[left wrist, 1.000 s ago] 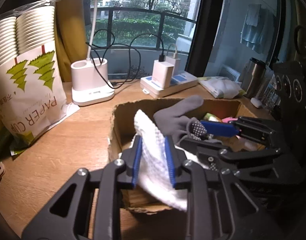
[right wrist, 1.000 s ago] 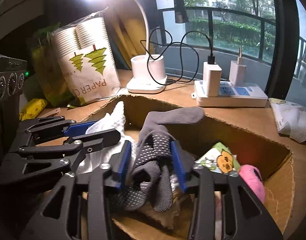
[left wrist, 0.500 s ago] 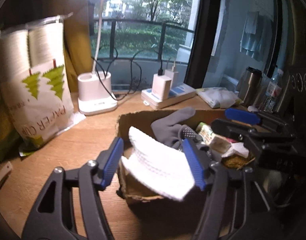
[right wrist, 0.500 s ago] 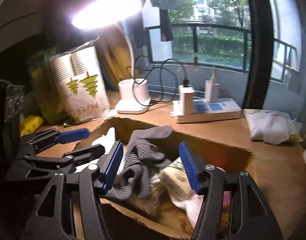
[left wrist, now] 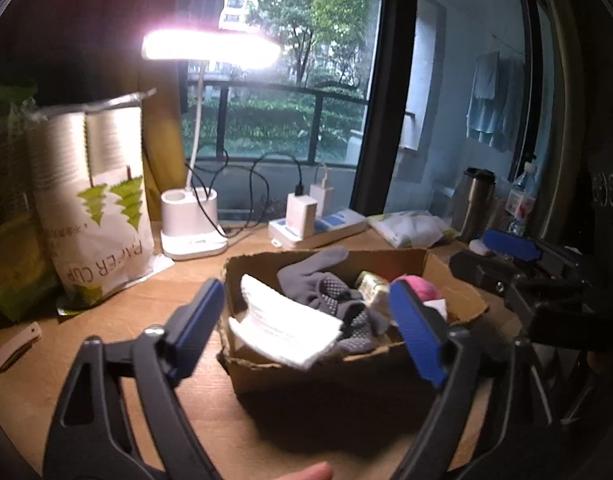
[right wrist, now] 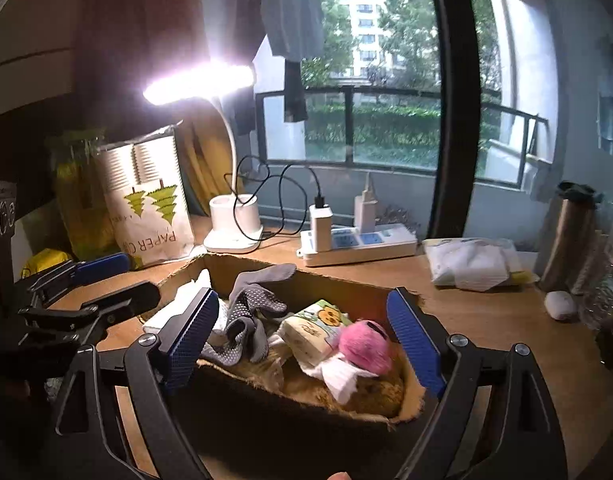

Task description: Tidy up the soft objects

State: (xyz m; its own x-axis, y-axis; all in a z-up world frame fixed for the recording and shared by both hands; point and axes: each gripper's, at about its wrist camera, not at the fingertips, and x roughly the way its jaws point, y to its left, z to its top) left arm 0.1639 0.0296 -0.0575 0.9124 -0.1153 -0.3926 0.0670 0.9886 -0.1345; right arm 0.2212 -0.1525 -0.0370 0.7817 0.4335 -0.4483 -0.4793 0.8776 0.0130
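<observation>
A cardboard box [left wrist: 326, 376] [right wrist: 290, 420] stands on the wooden desk. In it lie a white knitted cloth [left wrist: 282, 326] [right wrist: 174, 308] hanging over the near-left rim, a grey dotted glove [left wrist: 326, 284] [right wrist: 250, 312], a tissue pack [left wrist: 372, 286] [right wrist: 314, 330] and a pink plush toy [left wrist: 416, 286] [right wrist: 364, 346]. My left gripper [left wrist: 310, 336] is open and empty, held back above the box's near side. My right gripper [right wrist: 302, 340] is open and empty, also above the box.
A paper cup bag [left wrist: 94, 196] [right wrist: 150, 204], a lit desk lamp base [left wrist: 190, 224] [right wrist: 234, 224] and a power strip with chargers [left wrist: 318, 224] [right wrist: 358, 240] stand behind the box. A white packet [right wrist: 470, 264], a steel flask [right wrist: 570, 236] and bottles stand at the right.
Both grippers opened, letting go of the white cloth and the grey glove, which now lie in the box. Both grippers pulled back and up away from the box.
</observation>
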